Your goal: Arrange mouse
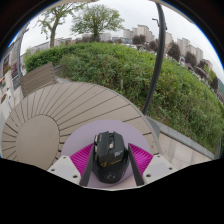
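A black gaming mouse [110, 152] sits between my two fingers, its front pointing away from me. My gripper [110, 160] is shut on it: the magenta pads [82, 158] press on both of its sides. Under and just beyond the mouse is a pale lavender surface [92, 130]. I cannot tell whether the mouse rests on it or is held just above it.
A curved slatted wooden deck [50, 110] lies beyond and to the left. Behind it rises a grassy bank [130, 70], with a thin dark pole [160, 50] to the right. Trees [95, 18] and buildings [145, 32] stand far off.
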Available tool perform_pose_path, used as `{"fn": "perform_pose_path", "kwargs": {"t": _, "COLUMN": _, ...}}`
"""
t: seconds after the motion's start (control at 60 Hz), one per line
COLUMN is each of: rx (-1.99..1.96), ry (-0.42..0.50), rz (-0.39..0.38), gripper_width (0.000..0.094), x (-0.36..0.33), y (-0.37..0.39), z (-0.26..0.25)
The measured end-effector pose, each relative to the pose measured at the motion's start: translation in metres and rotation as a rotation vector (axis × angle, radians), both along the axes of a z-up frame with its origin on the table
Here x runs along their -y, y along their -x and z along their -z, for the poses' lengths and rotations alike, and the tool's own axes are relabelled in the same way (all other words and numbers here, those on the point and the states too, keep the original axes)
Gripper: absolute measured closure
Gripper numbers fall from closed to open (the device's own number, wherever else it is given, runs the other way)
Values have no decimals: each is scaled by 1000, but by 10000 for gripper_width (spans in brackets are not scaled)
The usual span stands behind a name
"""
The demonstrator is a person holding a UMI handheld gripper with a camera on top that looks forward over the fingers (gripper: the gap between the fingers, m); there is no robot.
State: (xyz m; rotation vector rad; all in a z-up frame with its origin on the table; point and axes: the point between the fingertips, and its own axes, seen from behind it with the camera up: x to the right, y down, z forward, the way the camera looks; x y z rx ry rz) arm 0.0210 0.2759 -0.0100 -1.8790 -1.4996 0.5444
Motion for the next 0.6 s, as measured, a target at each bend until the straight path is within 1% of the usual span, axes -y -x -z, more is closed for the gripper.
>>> {"fn": "perform_pose_path", "kwargs": {"t": 0.067, "rx": -13, "ry": -23, "rz": -18, "gripper_width": 260, "x": -2, "y": 3, "z": 0}}
{"fn": "perform_pose_path", "kwargs": {"t": 0.1, "rx": -3, "ry": -23, "rz": -23, "gripper_width": 225, "x": -2, "y": 1, "z": 1}}
{"fn": "perform_pose_path", "kwargs": {"t": 0.15, "rx": -2, "ry": -35, "rz": -18, "gripper_width": 97, "x": -7, "y": 0, "z": -5}}
{"fn": "perform_pose_path", "kwargs": {"t": 0.167, "rx": -3, "ry": -39, "rz": -15, "gripper_width": 67, "x": -7, "y": -2, "z": -9}}
{"fn": "perform_pose_path", "kwargs": {"t": 0.217, "rx": -2, "ry": -44, "rz": -8, "gripper_width": 90, "x": -5, "y": -12, "z": -23}}
{"fn": "perform_pose_path", "kwargs": {"t": 0.3, "rx": -28, "ry": -32, "rz": -41, "gripper_width": 91, "x": 9, "y": -33, "z": -59}}
{"fn": "perform_pose_path", "kwargs": {"t": 0.383, "rx": -20, "ry": -4, "rz": -76, "gripper_width": 83, "x": 30, "y": -70, "z": -93}}
{"fn": "perform_pose_path", "kwargs": {"t": 0.6, "rx": 1, "ry": 19, "rz": -109, "gripper_width": 84, "x": 60, "y": -166, "z": -173}}
